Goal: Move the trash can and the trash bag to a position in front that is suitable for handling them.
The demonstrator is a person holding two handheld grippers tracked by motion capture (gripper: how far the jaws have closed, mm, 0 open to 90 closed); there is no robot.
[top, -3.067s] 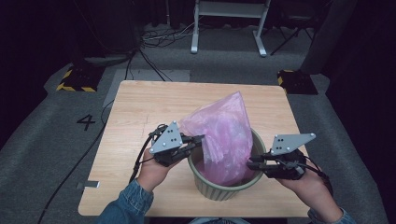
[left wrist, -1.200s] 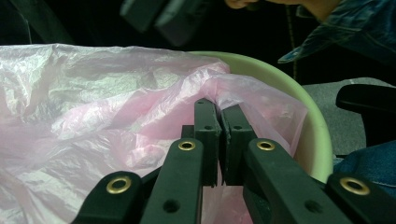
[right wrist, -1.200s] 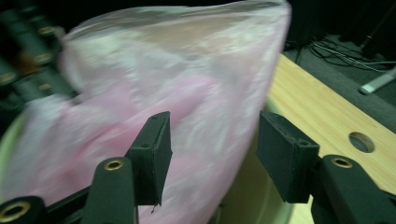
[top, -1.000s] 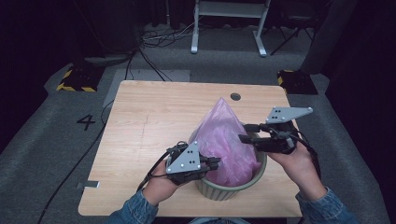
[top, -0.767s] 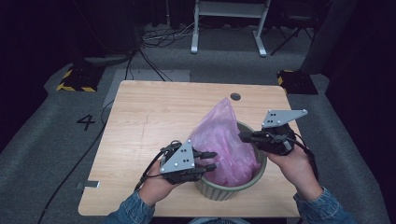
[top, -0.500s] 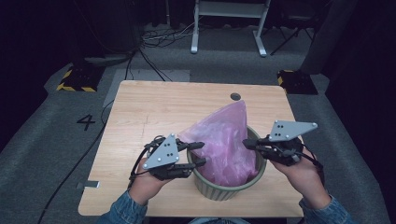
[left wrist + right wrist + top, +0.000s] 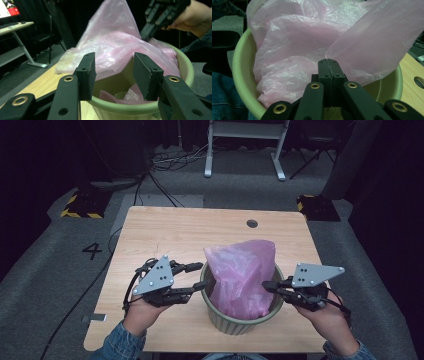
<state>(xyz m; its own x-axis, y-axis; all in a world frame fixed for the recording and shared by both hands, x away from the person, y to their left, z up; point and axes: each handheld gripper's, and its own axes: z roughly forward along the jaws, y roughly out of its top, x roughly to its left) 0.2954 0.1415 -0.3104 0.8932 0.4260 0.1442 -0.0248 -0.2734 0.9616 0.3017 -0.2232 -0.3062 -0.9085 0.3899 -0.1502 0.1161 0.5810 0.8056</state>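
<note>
Over the green bin [image 7: 220, 319], pink bag [image 7: 242, 275] stands upright—right claw [image 7: 266, 286] pinching it (left claw [image 7: 199, 276] agape, empty).

The pink bag [image 7: 243, 279] hides most of the inside of the green bin [image 7: 226, 321], so what lies at the bottom cannot be told. In the right gripper view the right hand-held gripper [image 7: 328, 65] has its jaws pressed together at the film's edge, though the pinched part itself is covered and only probably lies between them. The table [image 7: 165, 227] is cut off by the bottom edge of the high view, as are the person's forearms.
</note>
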